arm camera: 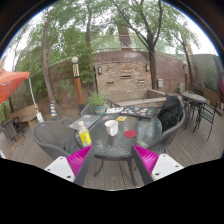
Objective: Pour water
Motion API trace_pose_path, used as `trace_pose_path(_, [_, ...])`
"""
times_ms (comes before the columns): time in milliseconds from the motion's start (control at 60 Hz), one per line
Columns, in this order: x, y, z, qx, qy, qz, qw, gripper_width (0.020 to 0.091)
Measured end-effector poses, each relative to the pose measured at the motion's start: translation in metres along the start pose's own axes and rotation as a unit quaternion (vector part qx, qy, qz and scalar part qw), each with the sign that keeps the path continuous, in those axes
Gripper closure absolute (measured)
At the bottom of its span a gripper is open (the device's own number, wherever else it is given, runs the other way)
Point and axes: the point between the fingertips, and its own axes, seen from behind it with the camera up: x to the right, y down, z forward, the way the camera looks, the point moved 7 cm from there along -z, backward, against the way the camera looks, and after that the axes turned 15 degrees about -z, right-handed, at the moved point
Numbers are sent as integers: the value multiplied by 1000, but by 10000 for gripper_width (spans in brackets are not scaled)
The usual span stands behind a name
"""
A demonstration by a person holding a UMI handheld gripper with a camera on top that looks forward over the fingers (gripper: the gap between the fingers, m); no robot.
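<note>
On the round glass tabletop (140,132) of a patio table, a clear plastic bottle with yellow liquid (84,134) is standing left of a white paper cup (112,127), with a red object (128,133) lying right of the cup. Well short of the table, the gripper (113,161) is hovering, its pink-padded fingers (80,160) spreading wide and holding nothing.

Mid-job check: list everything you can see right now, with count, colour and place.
Table: one, dark glass top, just ahead of the claw.
Bottle: one, clear with yellow label, on the table's left part.
Cup: one, pale, mid-table.
Red item: one, right of the cup; kind unclear.
Chairs: several, dark, around the table.
Stone wall: one, grey, beyond the table.
Trees: several, green, behind.
Claw: one, pink pads, open, holding nothing.
</note>
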Motion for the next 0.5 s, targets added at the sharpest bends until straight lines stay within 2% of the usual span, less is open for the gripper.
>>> trace_pose_path(300, [-51, -15, 14, -9, 55, 11, 998, 269])
trace_pose_path(400, [-76, -12, 23, -23, 64, 8, 998, 270])
trace_pose_path(500, [-103, -11, 42, -17, 63, 7, 998, 270])
